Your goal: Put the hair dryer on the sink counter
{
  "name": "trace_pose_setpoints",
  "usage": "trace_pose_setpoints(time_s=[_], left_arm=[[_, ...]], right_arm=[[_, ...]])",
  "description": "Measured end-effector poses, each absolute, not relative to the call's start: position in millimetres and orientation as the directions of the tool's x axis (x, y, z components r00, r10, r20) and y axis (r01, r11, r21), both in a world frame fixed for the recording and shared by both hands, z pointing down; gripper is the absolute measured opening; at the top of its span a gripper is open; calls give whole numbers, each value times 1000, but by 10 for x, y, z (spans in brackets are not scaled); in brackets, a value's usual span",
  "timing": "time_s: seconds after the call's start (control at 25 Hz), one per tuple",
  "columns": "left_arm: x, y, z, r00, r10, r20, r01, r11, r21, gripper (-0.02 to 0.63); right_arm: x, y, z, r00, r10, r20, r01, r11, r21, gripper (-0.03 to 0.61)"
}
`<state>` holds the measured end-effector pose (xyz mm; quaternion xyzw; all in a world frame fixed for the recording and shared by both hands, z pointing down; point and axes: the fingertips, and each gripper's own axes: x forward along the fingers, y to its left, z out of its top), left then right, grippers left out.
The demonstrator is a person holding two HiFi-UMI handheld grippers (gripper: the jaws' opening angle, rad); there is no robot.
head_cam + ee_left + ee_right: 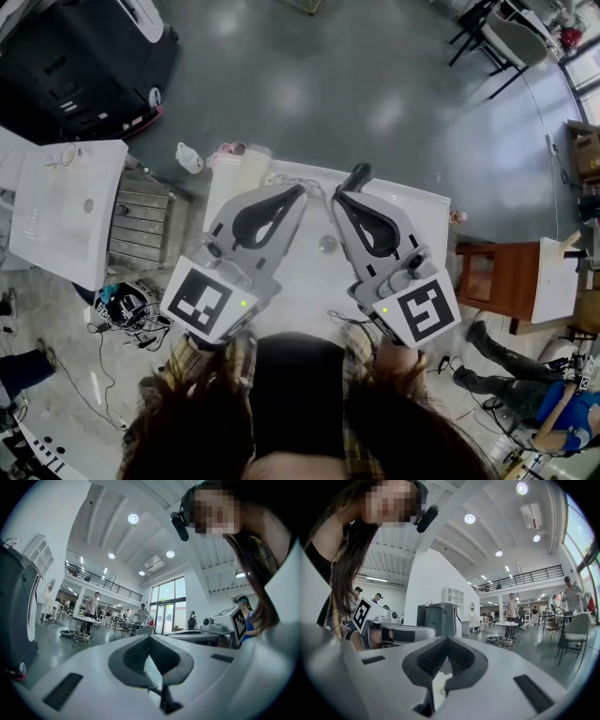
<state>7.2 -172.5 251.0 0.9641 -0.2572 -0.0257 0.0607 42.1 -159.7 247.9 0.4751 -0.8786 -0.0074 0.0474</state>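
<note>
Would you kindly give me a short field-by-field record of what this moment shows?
setting: large hall with a grey floor
work surface: white sink counter with a drain, below both grippers
left gripper: fingers together, nothing held
right gripper: fingers together, nothing held
hair dryer: not identifiable in any view
nearby: white table at left, brown wooden furniture at right

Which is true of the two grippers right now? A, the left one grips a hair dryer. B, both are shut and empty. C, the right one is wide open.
B: the left gripper and right gripper each show jaw tips together with nothing between them.
</note>
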Motion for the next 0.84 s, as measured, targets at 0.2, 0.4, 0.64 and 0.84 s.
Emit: trace_pose_setpoints(time_s=[0.2, 0.4, 0.64, 0.84], left_arm=[[61, -1726, 2498, 865, -502, -19, -495, -859, 132, 17], [47, -1731, 2505, 861, -508, -18, -502, -855, 129, 16], [132, -1743, 2398, 872, -489, -24, -485, -869, 94, 17], [303, -1705, 2306, 901, -433, -15, -432, -900, 59, 17]], right_arm=[[425, -1600, 2479, -539, -838, 82, -837, 544, 61, 15], [456, -1598, 2498, -534, -841, 88, -839, 540, 63, 14], [472, -1595, 2481, -534, -841, 88, -839, 540, 65, 15], [573, -1556, 2450, -512, -855, 77, -854, 517, 63, 15]])
